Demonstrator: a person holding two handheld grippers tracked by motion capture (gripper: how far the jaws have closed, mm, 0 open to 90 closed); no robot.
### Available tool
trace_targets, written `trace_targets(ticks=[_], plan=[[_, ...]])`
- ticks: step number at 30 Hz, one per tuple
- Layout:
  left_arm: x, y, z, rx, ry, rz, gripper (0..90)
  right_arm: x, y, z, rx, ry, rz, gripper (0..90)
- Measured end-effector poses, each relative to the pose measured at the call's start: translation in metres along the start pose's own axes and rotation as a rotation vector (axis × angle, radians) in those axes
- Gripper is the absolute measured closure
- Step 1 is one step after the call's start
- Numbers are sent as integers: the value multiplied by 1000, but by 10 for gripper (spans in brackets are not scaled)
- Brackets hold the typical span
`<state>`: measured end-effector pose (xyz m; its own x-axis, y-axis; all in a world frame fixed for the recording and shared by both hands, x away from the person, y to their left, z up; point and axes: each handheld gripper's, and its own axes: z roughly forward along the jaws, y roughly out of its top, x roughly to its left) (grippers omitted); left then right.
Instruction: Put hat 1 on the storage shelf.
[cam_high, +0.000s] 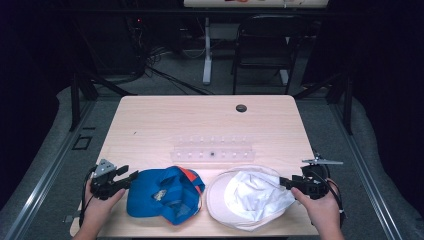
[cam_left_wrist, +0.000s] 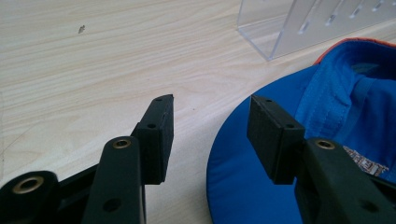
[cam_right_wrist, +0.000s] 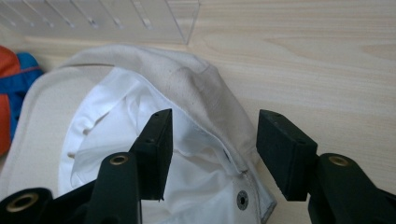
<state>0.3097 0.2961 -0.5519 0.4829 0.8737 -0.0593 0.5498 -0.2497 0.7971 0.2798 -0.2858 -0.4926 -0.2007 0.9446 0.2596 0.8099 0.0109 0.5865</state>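
The wooden table (cam_high: 150, 125) carries everything, and the clear plastic rack (cam_high: 212, 149) near its middle serves here as the landmark. There is one table, one rack, two caps and two grippers.

The two caps lie on the person's side of the rack, both turned upside down with the inside facing up. The white cap (cam_high: 250, 196) is below the rack and toward its right end; the blue cap (cam_high: 162, 194) with an orange edge is below the rack and toward its left end. The caps lie close together; I cannot tell if they touch.

The left gripper (cam_high: 131, 178) is further left than the rack, at the outer edge of the blue cap. In the left gripper view its jaws stand wide apart, one over the bare wood and one above the blue brim (cam_left_wrist: 243, 177), and nothing is pinched between them.

The right gripper (cam_high: 284, 182) is beyond the right end of the rack, at the edge of the white cap. In the right gripper view its jaws are also spread, one on each side of the raised rim of the cap (cam_right_wrist: 205, 107), not pressing it.

I judge that the step in hand is the approach, with each gripper lined up on its own cap. The next move calls for closing on the fabric edges, the left one first sliding further over the brim.
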Motion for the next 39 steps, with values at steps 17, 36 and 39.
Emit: trace_targets(ticks=[17, 36, 39], plan=[[2, -1, -2, -1, 6, -5, 511, -6, 12, 9, 232, -36, -5, 478], [1, -2, -2, -14, 13, -7, 511, -12, 18, 19, 356, -26, 45, 720], [1, -2, -2, -15, 14, -9, 511, -11, 20, 18, 395, -19, 24, 751]])
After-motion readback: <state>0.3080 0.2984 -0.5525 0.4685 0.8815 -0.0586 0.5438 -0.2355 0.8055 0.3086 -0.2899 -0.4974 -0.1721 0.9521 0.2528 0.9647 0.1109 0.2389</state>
